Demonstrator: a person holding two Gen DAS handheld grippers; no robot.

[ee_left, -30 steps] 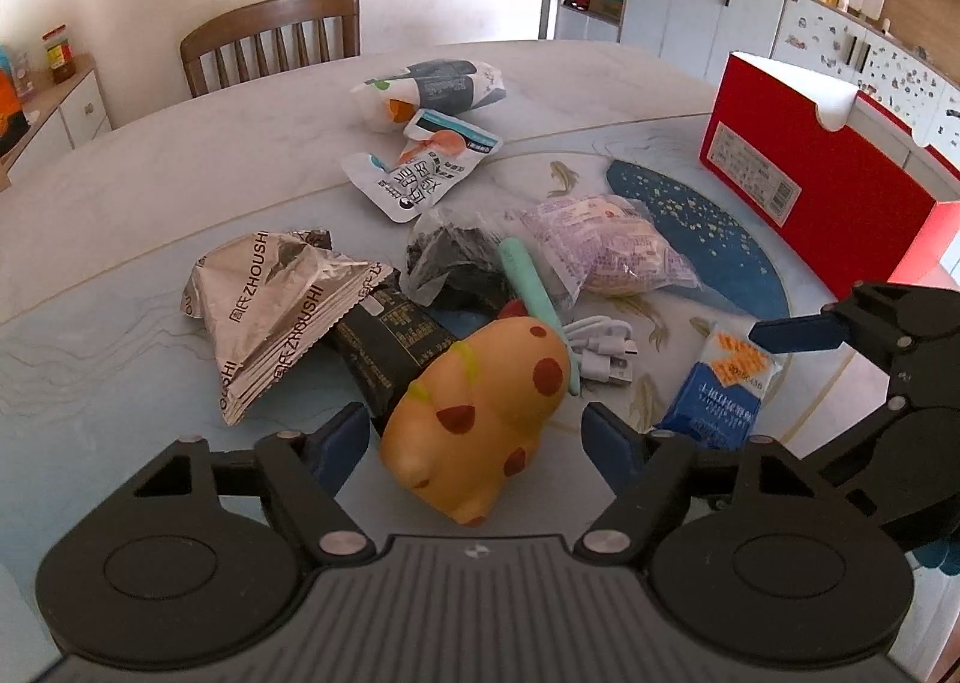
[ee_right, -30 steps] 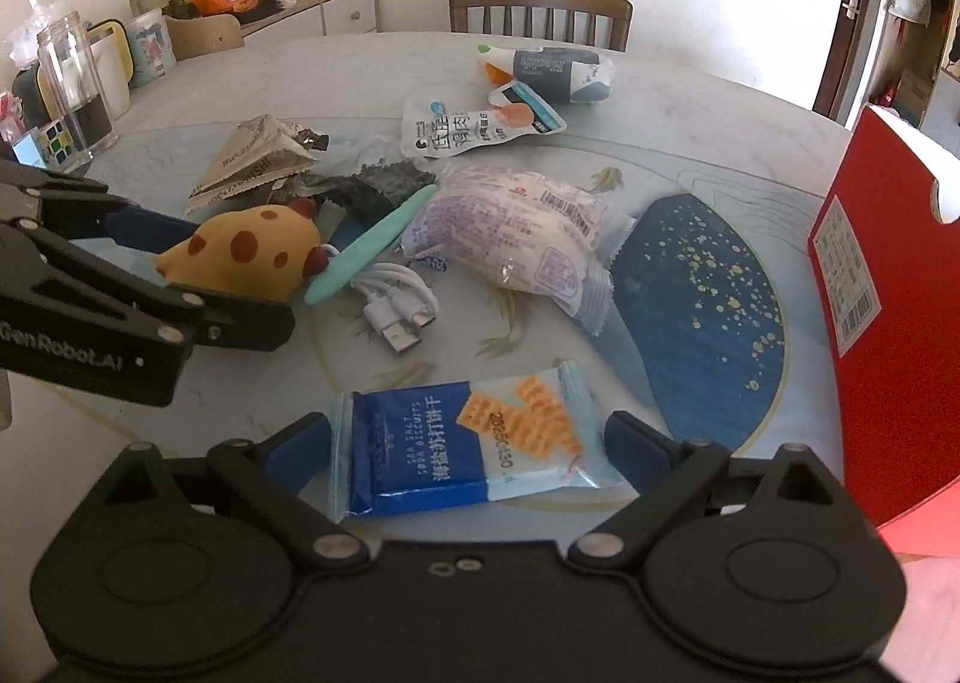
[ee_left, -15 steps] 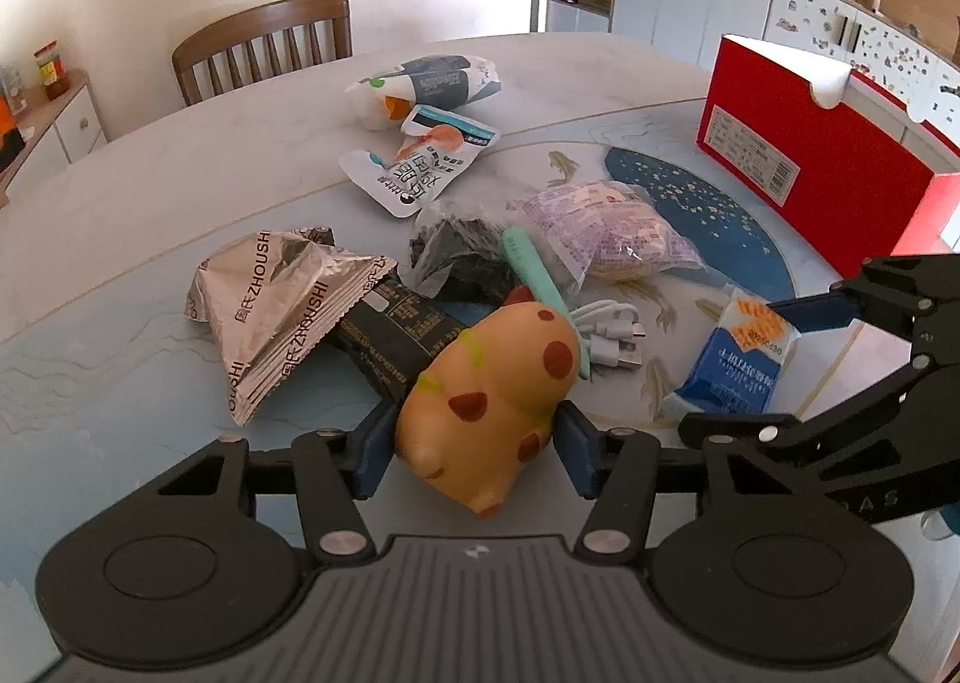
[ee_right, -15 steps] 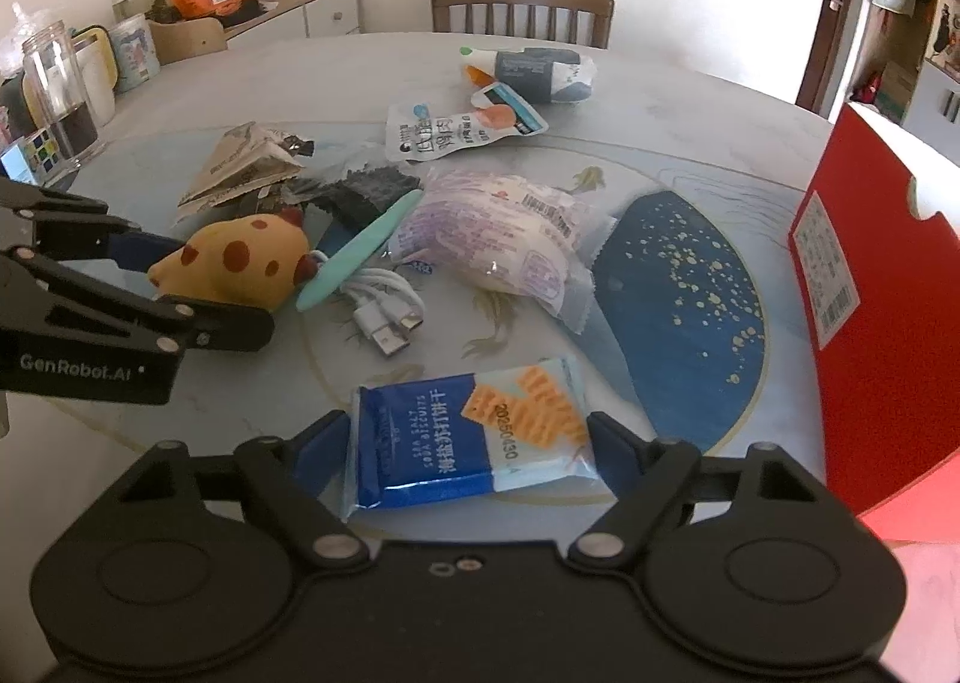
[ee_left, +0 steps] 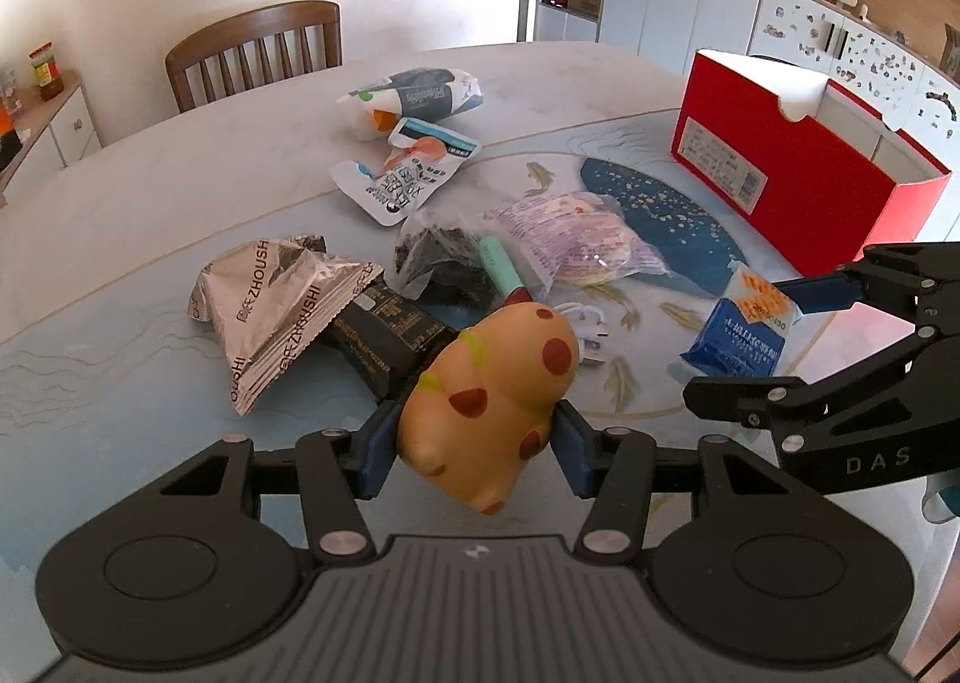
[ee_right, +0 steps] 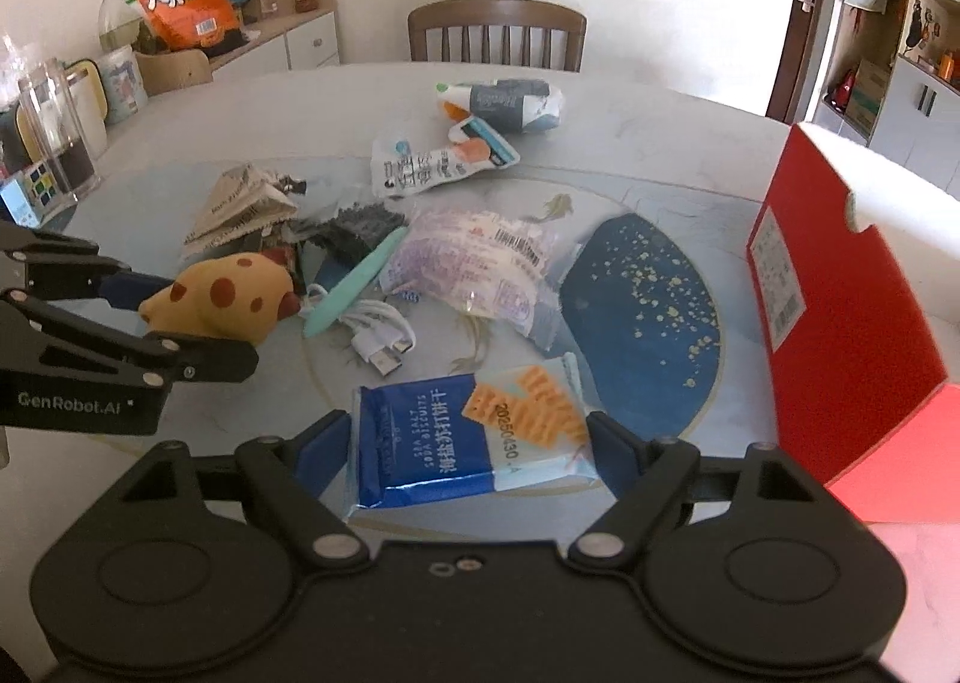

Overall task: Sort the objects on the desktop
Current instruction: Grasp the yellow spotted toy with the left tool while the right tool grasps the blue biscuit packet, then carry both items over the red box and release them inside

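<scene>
The left gripper (ee_left: 474,452) is closing its jaws on the spotted toy (ee_left: 489,386) above the tabletop (ee_left: 150,215); the right gripper (ee_right: 471,443) is grasping the biscuit packet (ee_right: 474,434) near the red box (ee_right: 840,323).

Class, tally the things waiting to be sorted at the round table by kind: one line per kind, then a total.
Snack packets: 7 (grey-and-white packet, white pouch, silver packet, black packet, dark bag, purple packet, blue biscuit packet)
Spotted toy: 1
Teal pen-like stick: 1
White cable: 1
Red box: 1
Total: 11
</scene>
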